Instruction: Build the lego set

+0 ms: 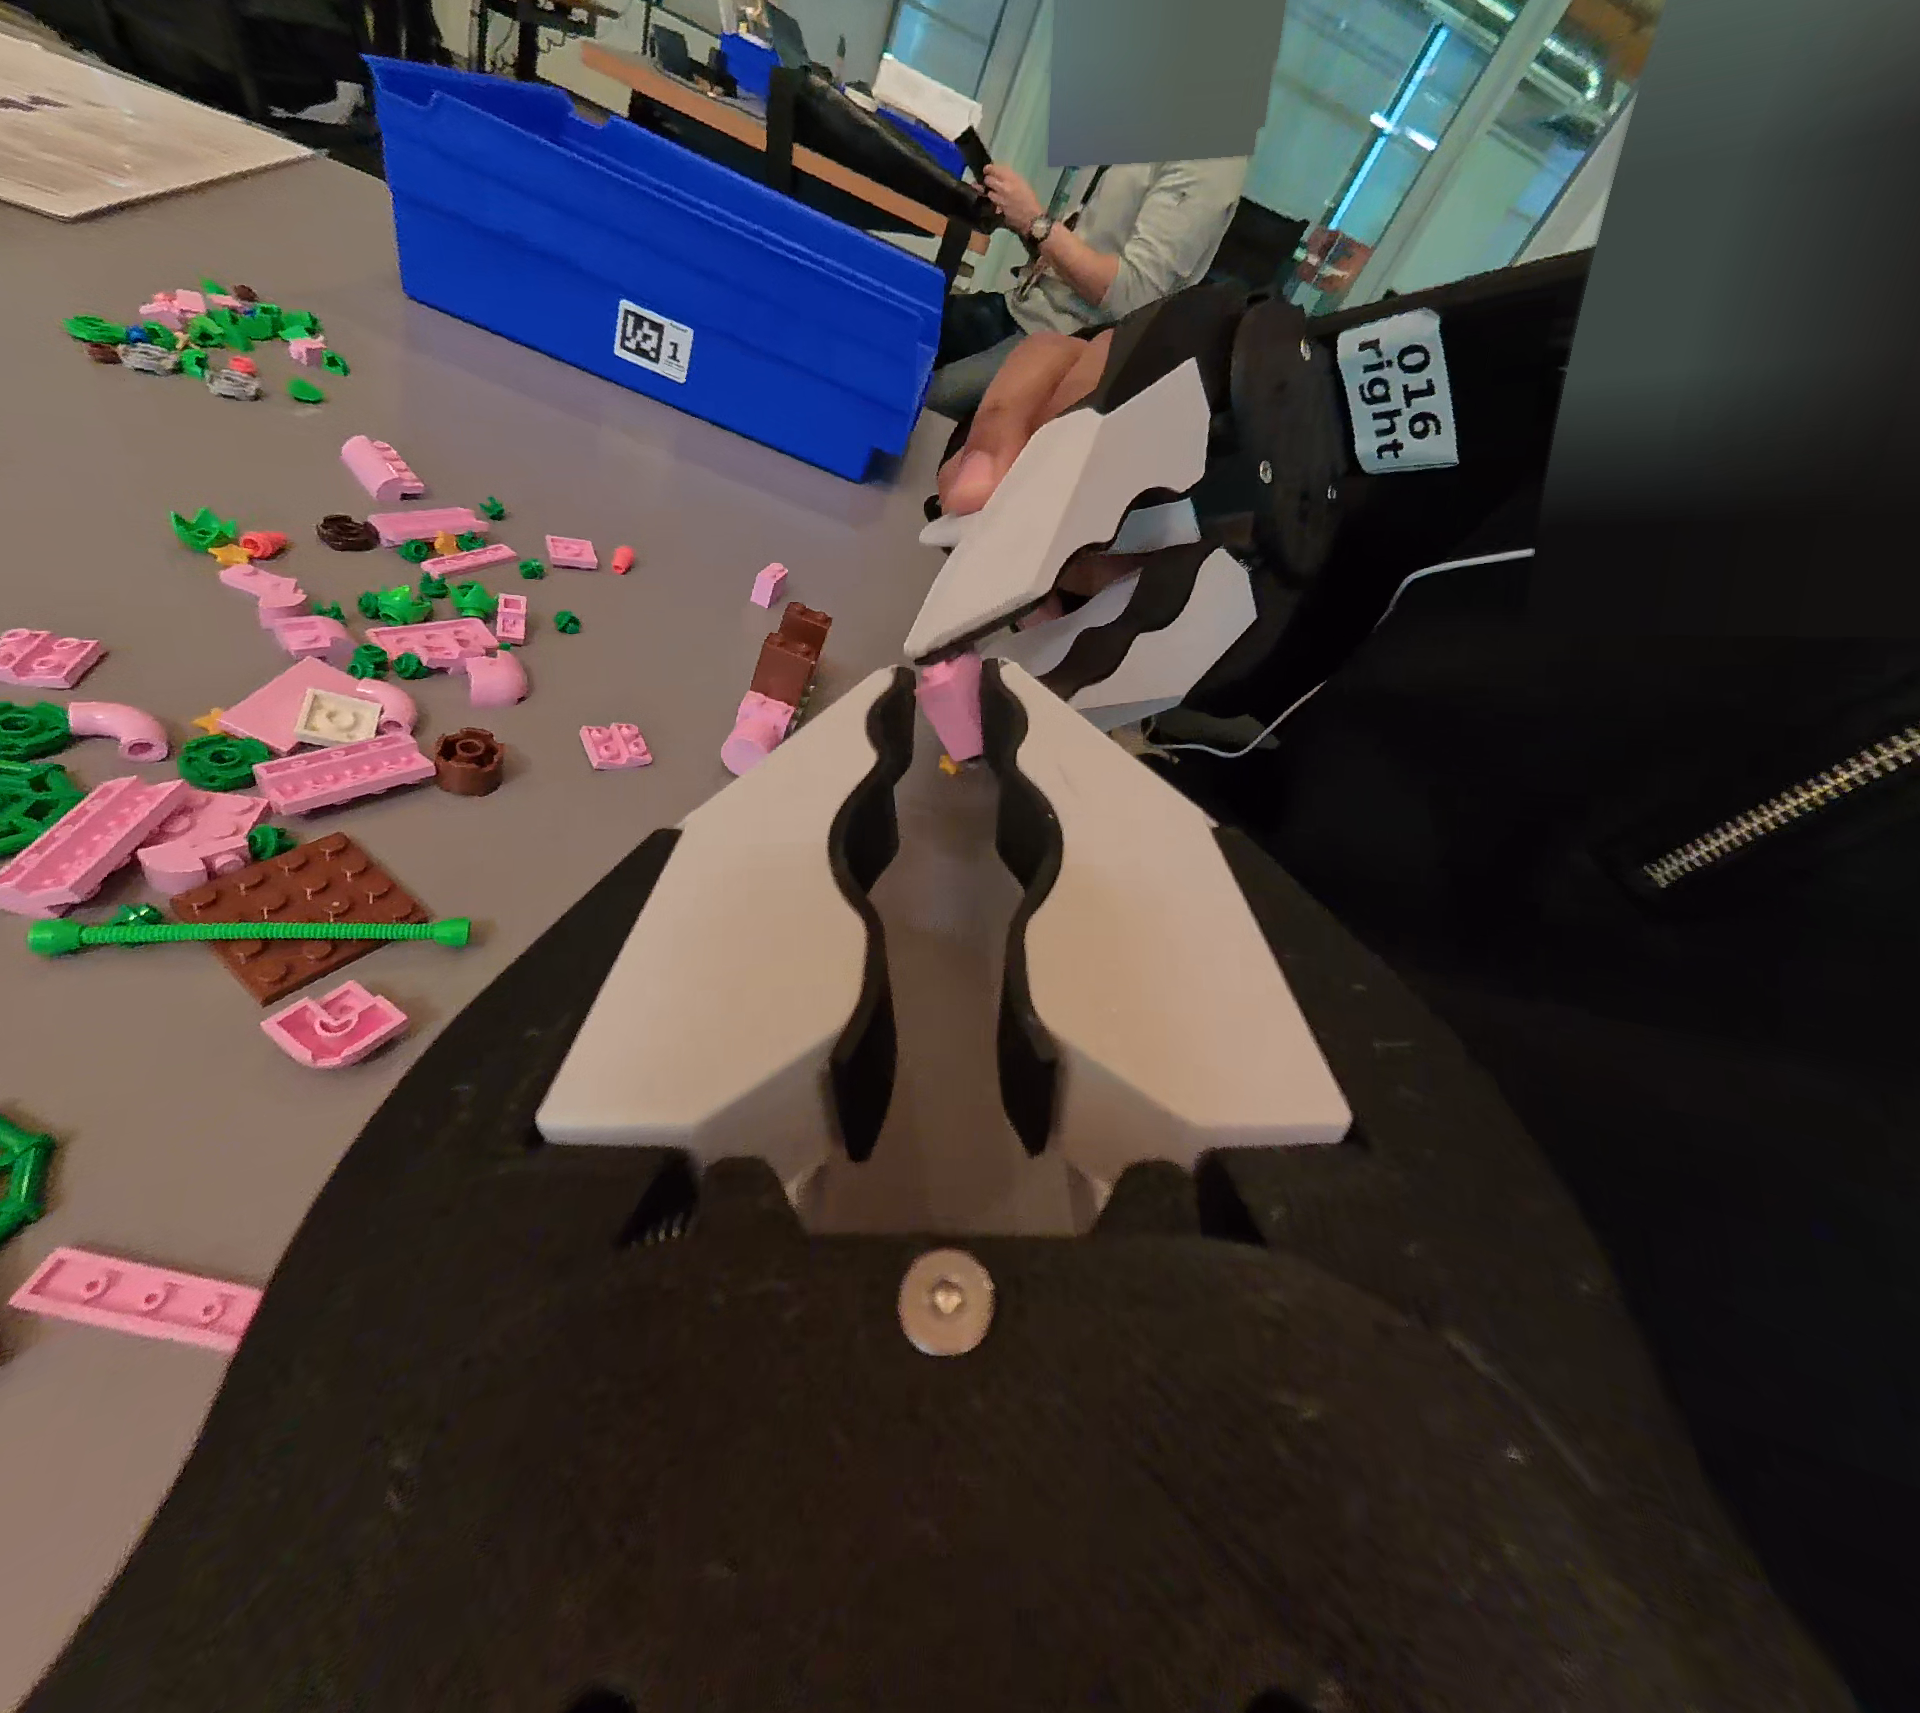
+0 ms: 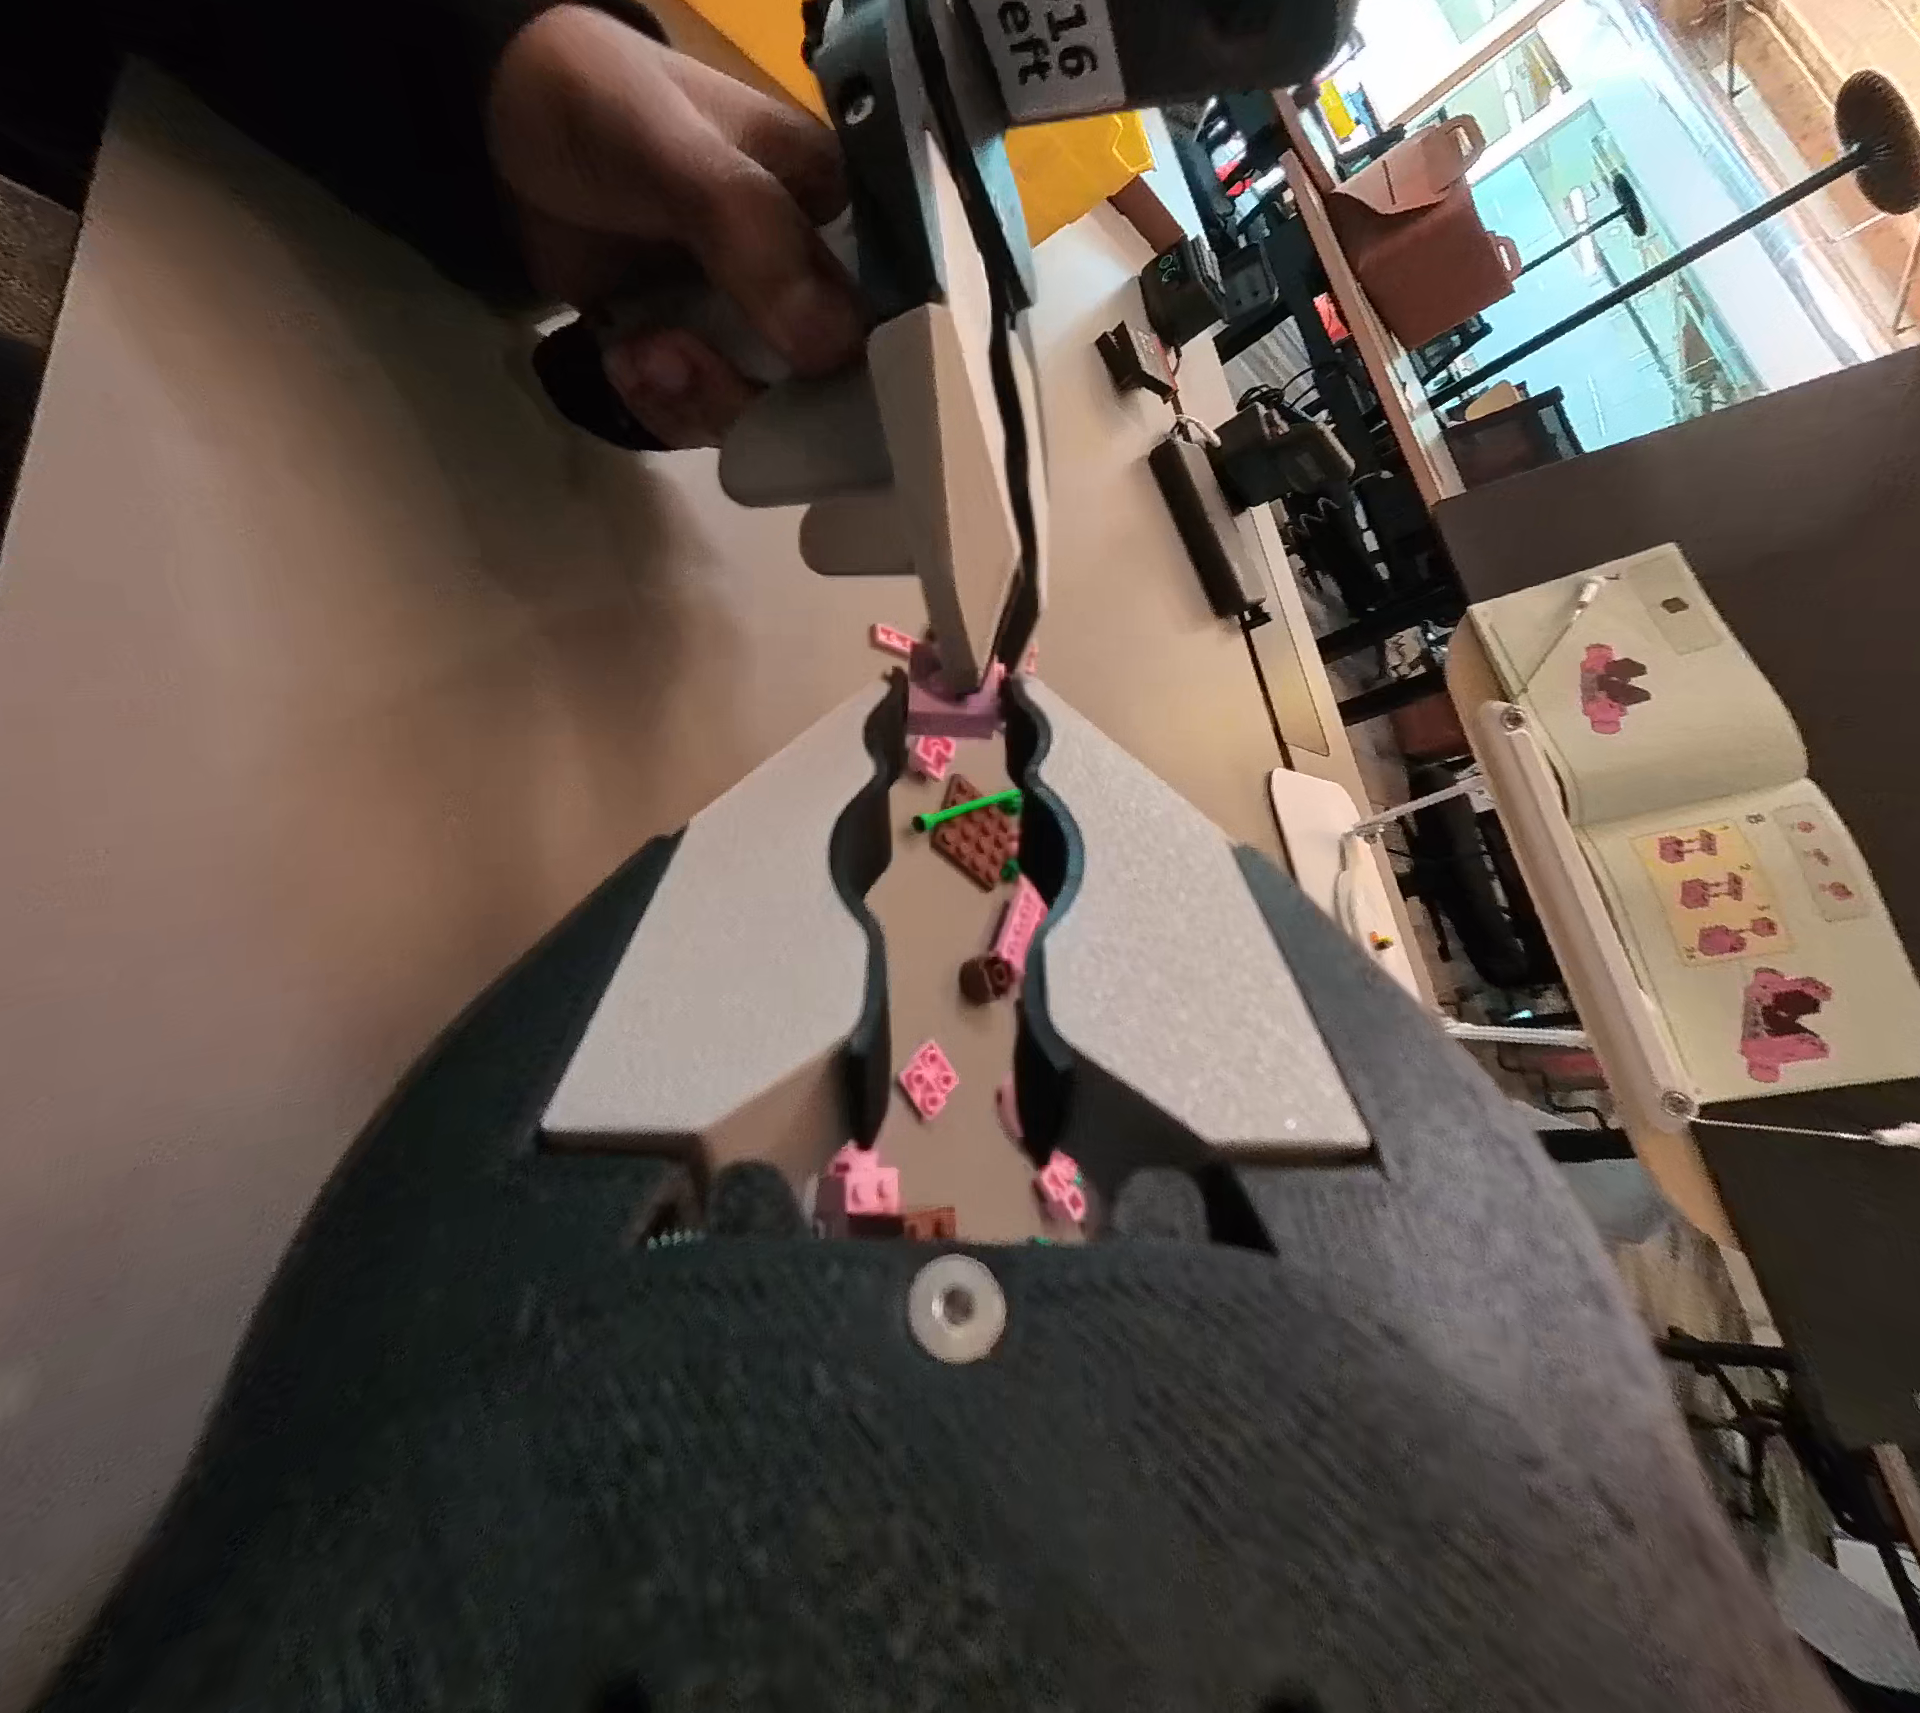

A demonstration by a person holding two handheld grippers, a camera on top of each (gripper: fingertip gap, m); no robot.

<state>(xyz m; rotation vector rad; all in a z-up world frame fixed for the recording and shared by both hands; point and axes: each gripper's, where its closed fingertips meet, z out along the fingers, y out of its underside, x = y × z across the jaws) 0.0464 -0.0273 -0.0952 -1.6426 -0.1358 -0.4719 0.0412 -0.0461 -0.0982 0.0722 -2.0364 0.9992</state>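
A small pink brick is held in the air above the grey table, near its edge. My left gripper is shut on it from below. My right gripper comes in from the upper right and its tips meet the brick's top. In the right wrist view the pink brick sits pinched between my right gripper's tips. There my left gripper reaches down onto it from above. I cannot tell whether this is one piece or two joined.
Loose pink, green and brown pieces lie on the table, with a brown plate, a green rod and a brown-and-pink stack. A blue bin stands behind. An open instruction booklet is propped at the right. A person sits beyond.
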